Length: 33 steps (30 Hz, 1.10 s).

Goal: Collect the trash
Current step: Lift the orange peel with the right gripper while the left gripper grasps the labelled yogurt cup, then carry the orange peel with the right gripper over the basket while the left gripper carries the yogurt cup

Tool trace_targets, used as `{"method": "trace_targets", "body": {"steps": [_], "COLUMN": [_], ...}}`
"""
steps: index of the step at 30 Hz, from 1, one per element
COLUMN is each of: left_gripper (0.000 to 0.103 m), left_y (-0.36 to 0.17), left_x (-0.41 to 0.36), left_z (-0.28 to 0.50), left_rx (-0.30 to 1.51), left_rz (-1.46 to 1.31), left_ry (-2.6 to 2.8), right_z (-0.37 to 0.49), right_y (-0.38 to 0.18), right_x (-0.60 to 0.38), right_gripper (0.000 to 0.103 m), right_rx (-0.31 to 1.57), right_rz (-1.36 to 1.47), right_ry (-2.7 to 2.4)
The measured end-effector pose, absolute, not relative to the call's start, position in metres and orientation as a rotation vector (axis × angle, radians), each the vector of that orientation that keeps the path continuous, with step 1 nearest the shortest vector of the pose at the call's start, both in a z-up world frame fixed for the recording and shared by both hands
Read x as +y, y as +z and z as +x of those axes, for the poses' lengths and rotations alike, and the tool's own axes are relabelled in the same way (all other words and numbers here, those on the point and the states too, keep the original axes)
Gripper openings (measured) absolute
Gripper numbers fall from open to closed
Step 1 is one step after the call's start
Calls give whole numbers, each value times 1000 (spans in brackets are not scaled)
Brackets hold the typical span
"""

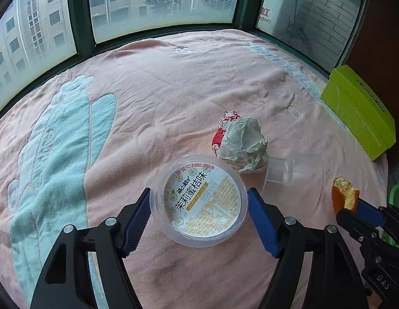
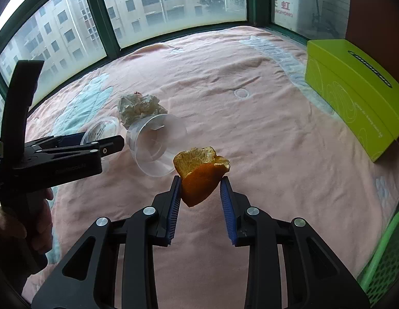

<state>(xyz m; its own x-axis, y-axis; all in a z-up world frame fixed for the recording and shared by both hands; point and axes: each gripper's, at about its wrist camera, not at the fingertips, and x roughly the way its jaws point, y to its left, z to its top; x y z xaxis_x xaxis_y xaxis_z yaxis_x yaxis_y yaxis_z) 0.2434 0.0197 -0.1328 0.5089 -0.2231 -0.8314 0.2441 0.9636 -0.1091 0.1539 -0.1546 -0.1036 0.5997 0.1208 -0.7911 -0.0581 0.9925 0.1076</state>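
1. The left gripper (image 1: pixel 199 203) has its jaws closed on the round clear plastic lid with a printed label (image 1: pixel 199 200), on the pink bed cover (image 1: pixel 173 90).
2. The right gripper (image 2: pixel 200 195) has its jaws pinching a piece of orange peel (image 2: pixel 197 172) above the bed cover.
3. A clear plastic cup (image 2: pixel 155 144) lies tipped beside a crumpled paper ball (image 1: pixel 240 141).

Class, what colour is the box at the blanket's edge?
Lime green box; right wrist view shows it best.

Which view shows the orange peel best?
The right wrist view: the orange peel sits whole between the right gripper pads. The left wrist view shows only part of it at the right edge.
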Motion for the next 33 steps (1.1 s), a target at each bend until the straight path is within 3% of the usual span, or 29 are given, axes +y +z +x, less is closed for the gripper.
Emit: {"method": "trace_targets", "body": {"steps": [17, 33], "left_gripper": [67, 67], "left_y": [-70, -17], "left_x": [32, -18], "left_z": [177, 98], "left_rx": [869, 759], "left_rz": [-27, -43], "left_ry": [-249, -320], "right_z": [76, -14], "right_y": [-53, -26], "right_x": [-180, -237], "right_gripper": [31, 31], "right_rx": [817, 756], "right_rz": [77, 106], "right_ry": [49, -132]}}
